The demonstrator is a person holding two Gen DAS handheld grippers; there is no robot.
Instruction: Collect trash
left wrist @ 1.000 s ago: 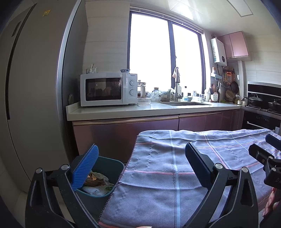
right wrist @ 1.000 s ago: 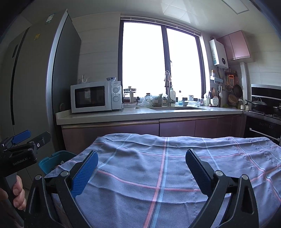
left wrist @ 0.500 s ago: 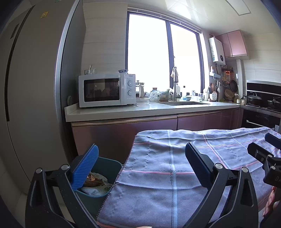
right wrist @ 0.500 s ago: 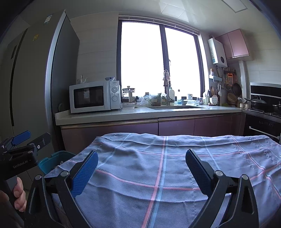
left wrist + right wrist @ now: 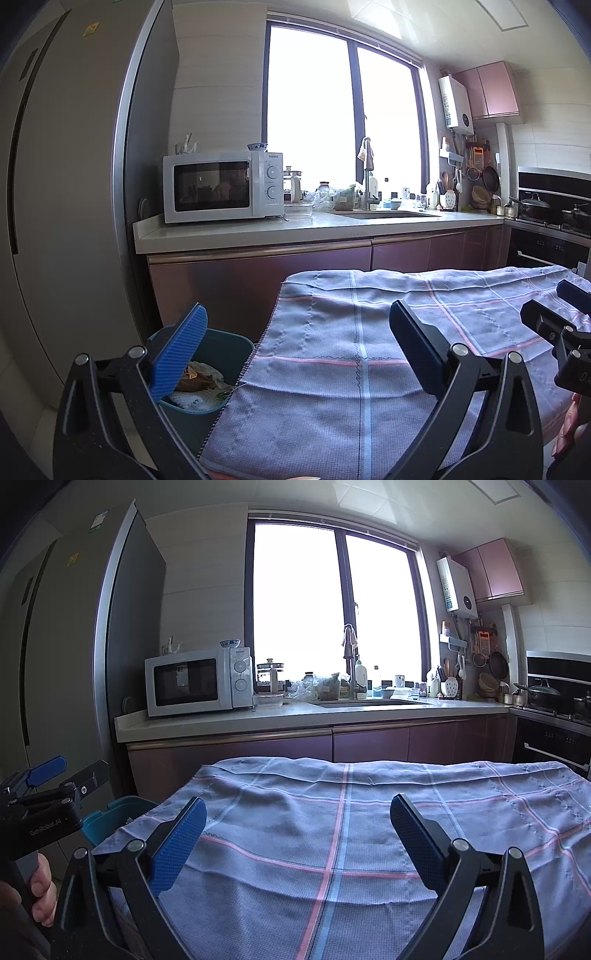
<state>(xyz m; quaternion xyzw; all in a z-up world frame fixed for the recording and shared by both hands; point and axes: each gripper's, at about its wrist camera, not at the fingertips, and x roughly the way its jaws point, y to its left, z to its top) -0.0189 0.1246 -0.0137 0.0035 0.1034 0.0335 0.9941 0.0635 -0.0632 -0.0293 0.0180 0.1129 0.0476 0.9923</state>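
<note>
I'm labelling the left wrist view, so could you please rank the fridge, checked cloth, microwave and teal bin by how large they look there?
1. Fridge
2. Checked cloth, though nearness inflates it
3. Microwave
4. Teal bin, partly hidden by the left hand-held gripper

Home kitchen, microwave point(image 5: 224, 186) on counter point(image 5: 295, 229), sink faucet point(image 5: 366, 173), fridge point(image 5: 62, 184)

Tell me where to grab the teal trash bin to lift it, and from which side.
Grip the teal trash bin by its exposed far rim, coming straight down from above with the open left tongs. The checked cloth crowds its right side, and trash fills the middle.
</note>
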